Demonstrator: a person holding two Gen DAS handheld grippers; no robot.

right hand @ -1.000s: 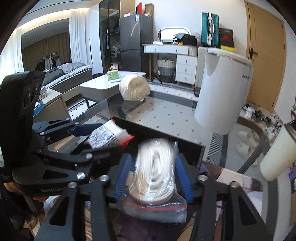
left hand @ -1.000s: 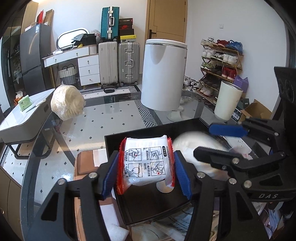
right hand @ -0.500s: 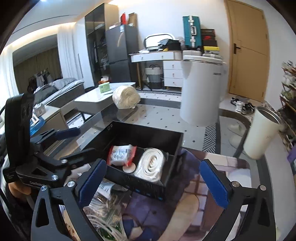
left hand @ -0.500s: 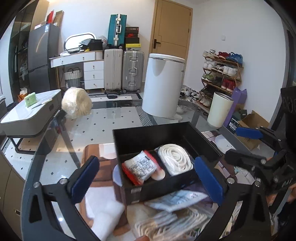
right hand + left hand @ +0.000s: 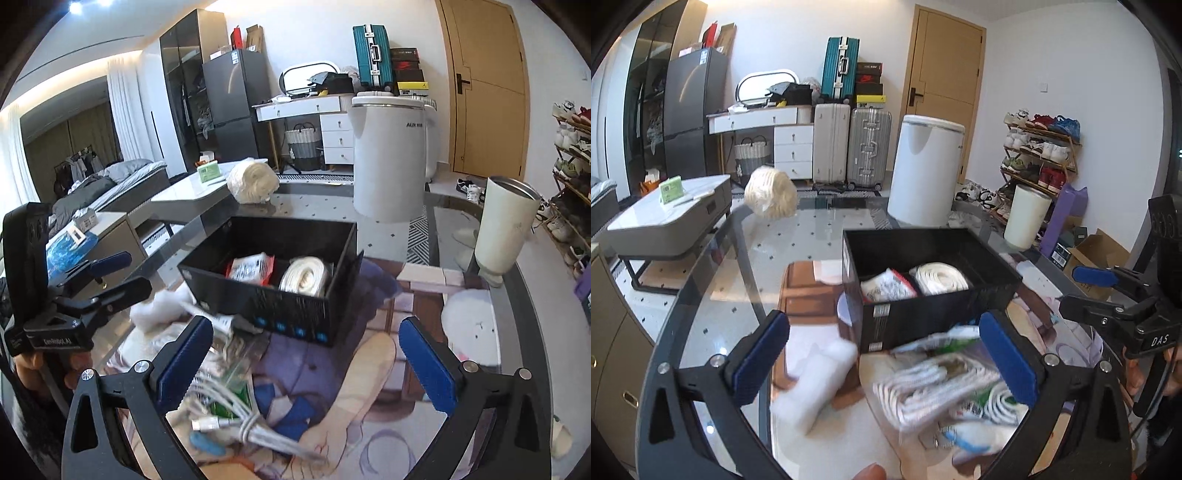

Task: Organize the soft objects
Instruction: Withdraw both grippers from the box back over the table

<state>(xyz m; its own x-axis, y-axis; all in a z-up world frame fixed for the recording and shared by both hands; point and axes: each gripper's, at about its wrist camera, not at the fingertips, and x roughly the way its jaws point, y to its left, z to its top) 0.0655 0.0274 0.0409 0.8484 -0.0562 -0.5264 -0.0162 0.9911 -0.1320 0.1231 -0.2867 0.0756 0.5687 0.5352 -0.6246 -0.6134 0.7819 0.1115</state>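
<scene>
A black box (image 5: 923,317) (image 5: 258,299) on the glass table holds a red-edged white packet (image 5: 886,288) (image 5: 249,266) and a coiled white rope (image 5: 940,277) (image 5: 304,275). My left gripper (image 5: 882,358) is open and empty in front of the box, above a blurred bag of white cords (image 5: 934,380). My right gripper (image 5: 303,365) is open and empty, with a bundle of white cables (image 5: 236,417) by its left finger. A white foam piece (image 5: 812,384) (image 5: 159,306) lies left of the box.
A bagged cream yarn ball (image 5: 771,192) (image 5: 253,182) sits at the table's far edge. A cream tumbler (image 5: 506,232) stands at the right. A printed mat (image 5: 351,387) lies under the box. A white cylinder appliance (image 5: 925,173) stands beyond the table.
Both grippers let go of the packet and the rope coil into the box, opened wide, and pulled back toward the near side of the table.
</scene>
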